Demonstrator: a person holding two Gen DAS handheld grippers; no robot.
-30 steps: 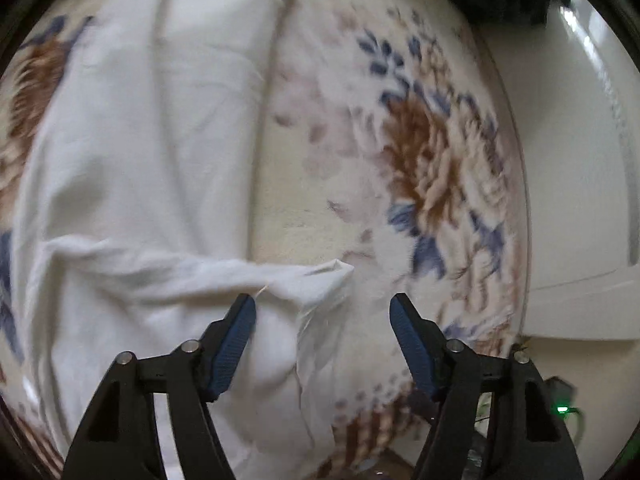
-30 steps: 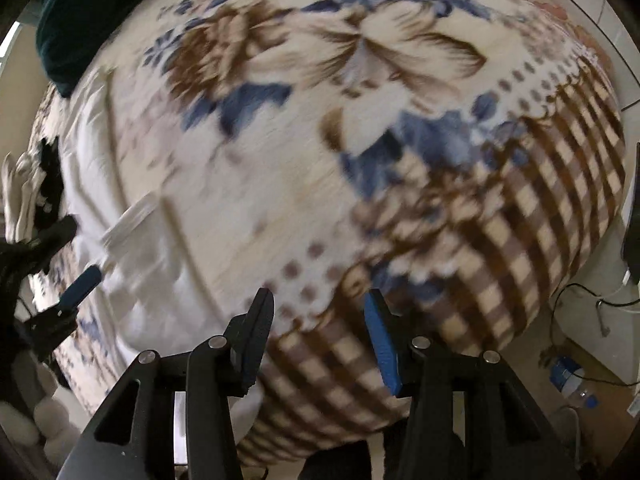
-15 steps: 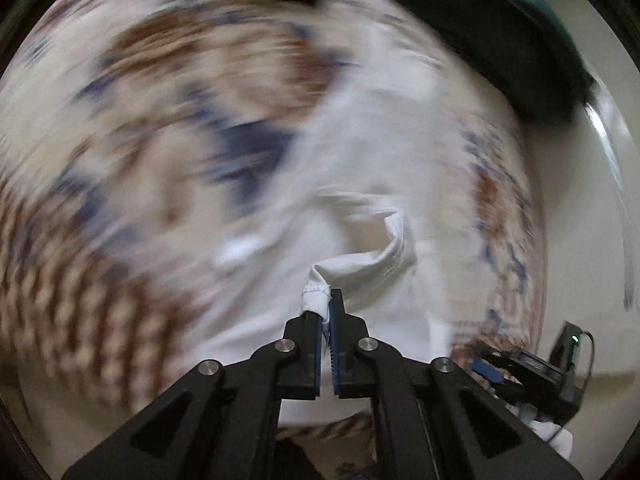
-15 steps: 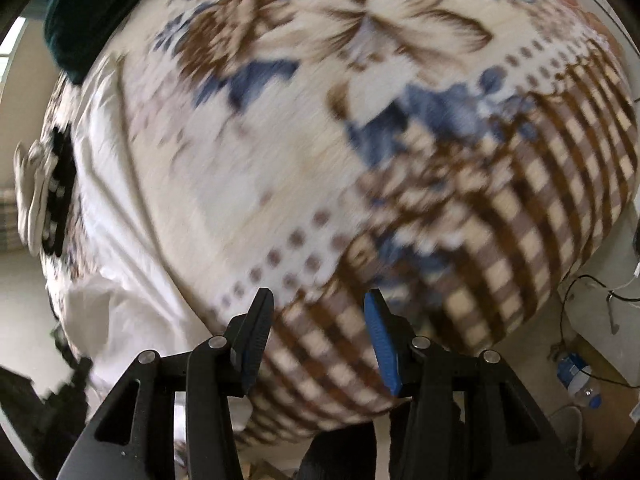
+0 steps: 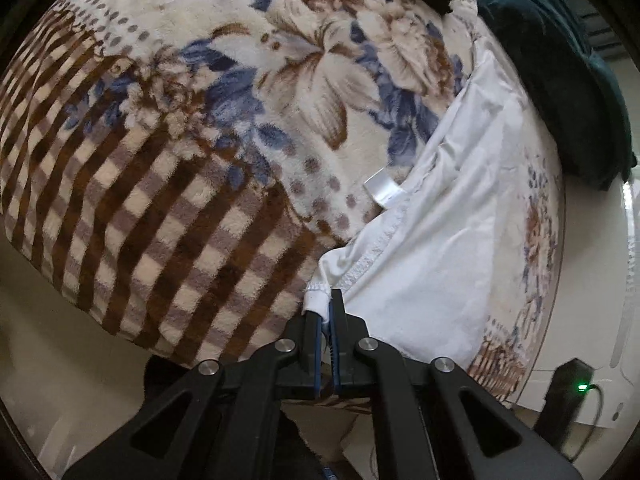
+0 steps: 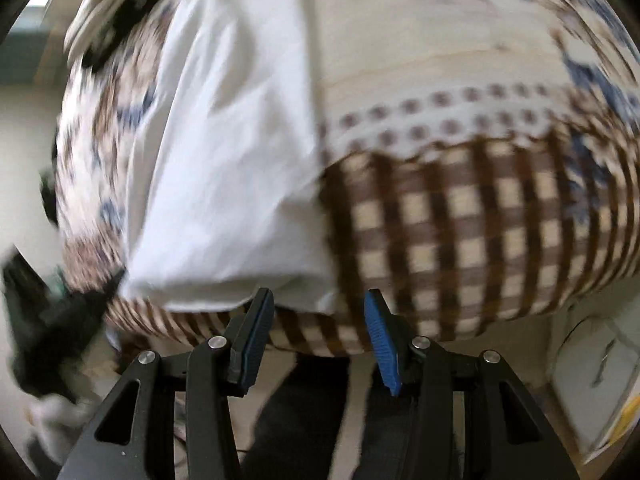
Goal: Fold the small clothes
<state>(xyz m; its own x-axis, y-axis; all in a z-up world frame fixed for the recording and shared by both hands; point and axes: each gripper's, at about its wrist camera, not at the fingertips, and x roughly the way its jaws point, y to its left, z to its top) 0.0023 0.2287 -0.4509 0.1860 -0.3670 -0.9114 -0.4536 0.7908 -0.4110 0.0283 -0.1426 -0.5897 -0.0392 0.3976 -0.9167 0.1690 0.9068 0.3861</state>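
While I look down through the left wrist camera, the left gripper point(image 5: 325, 312) has its jaws clenched on a stitched corner of the white garment point(image 5: 452, 248), a small fold of the cloth sticking up between the blue pads. From that corner the garment runs away to the far right, lying flat over the blanket point(image 5: 168, 184), which is patterned with brown checks on the near left and blue and brown flowers further off. A small white tag point(image 5: 382, 189) sticks out from the garment's left edge onto the blanket. At the far right a dark green cloth point(image 5: 560, 80) lies on the bed, just beyond the garment's far end. Near the right rim I see a black device point(image 5: 570, 392) with a green light.

Through the right wrist camera, which is blurred, the right gripper point(image 6: 316, 320) has its jaws released and parted with nothing between them. It hangs over the near edge of the blanket point(image 6: 460, 220). The white garment point(image 6: 224, 160) lies to the left of centre, its near edge just beyond the left jaw and not touching it. At the left rim a dark blurred shape shows at the garment's near left corner; I cannot tell what it is.
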